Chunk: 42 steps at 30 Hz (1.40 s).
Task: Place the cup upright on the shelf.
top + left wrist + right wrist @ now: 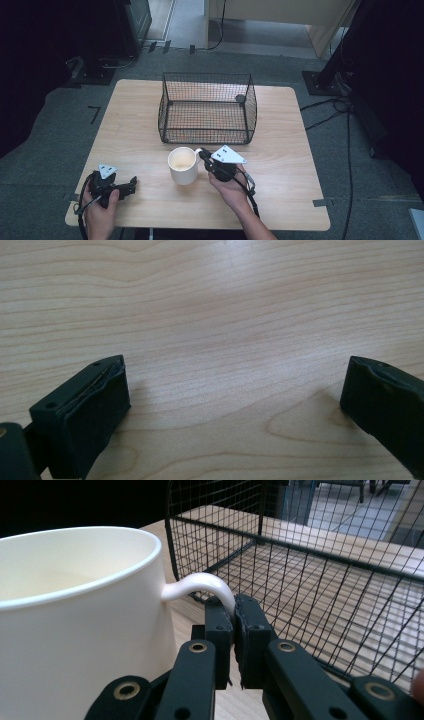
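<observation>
Right tongs (234,630) clamp the thin handle of the cream ceramic mug (182,165); left tongs (235,405) rest agape near the desk's (280,200) front-left corner. Lifting by that handle may let the mug swing or slip.

No legible text, label, brand, number or sign found.
The white mug (182,165) at frame centre, the wire basket (207,107) above it, the wooden desk (280,130) and the grey plate (229,155) on the right gripper (204,154) carry no readable marking; the plate bears small dark dots only.
</observation>
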{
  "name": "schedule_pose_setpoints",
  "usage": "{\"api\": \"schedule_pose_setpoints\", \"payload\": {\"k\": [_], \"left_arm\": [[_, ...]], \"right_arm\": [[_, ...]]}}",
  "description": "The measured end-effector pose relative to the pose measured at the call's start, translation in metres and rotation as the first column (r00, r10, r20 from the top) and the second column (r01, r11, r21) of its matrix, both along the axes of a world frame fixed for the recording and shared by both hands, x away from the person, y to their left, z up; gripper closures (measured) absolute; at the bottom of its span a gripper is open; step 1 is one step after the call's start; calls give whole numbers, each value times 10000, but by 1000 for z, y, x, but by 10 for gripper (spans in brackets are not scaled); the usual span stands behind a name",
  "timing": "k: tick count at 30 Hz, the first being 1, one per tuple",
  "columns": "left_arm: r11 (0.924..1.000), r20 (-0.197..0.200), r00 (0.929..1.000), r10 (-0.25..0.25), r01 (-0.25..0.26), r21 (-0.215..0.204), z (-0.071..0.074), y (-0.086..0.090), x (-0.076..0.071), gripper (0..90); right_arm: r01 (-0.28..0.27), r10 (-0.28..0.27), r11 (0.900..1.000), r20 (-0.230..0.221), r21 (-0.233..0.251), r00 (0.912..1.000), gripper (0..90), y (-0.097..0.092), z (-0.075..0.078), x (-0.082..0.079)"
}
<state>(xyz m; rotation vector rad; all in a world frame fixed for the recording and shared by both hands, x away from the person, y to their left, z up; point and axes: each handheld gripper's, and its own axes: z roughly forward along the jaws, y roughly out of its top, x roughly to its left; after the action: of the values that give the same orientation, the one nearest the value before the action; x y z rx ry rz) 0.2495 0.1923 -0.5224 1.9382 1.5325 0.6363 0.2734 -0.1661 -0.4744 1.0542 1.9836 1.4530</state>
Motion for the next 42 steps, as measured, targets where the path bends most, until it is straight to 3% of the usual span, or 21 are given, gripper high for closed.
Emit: {"api": "schedule_pose_setpoints", "payload": {"k": [23, 34, 42], "left_arm": [[10000, 3, 10000, 16, -16, -14, 0, 0, 0, 0], [10000, 3, 10000, 15, -15, -13, 0, 0, 0, 0], [10000, 3, 10000, 20, -20, -23, 0, 0, 0, 0]], "right_arm": [[656, -673, 9974, 562, 312, 9961, 861, -11, 49, 20], [1422, -1441, 9895, 904, 271, 9854, 861, -23, 76, 48], [1893, -1896, 9818, 1075, 132, 9759, 861, -26, 87, 73]]}}
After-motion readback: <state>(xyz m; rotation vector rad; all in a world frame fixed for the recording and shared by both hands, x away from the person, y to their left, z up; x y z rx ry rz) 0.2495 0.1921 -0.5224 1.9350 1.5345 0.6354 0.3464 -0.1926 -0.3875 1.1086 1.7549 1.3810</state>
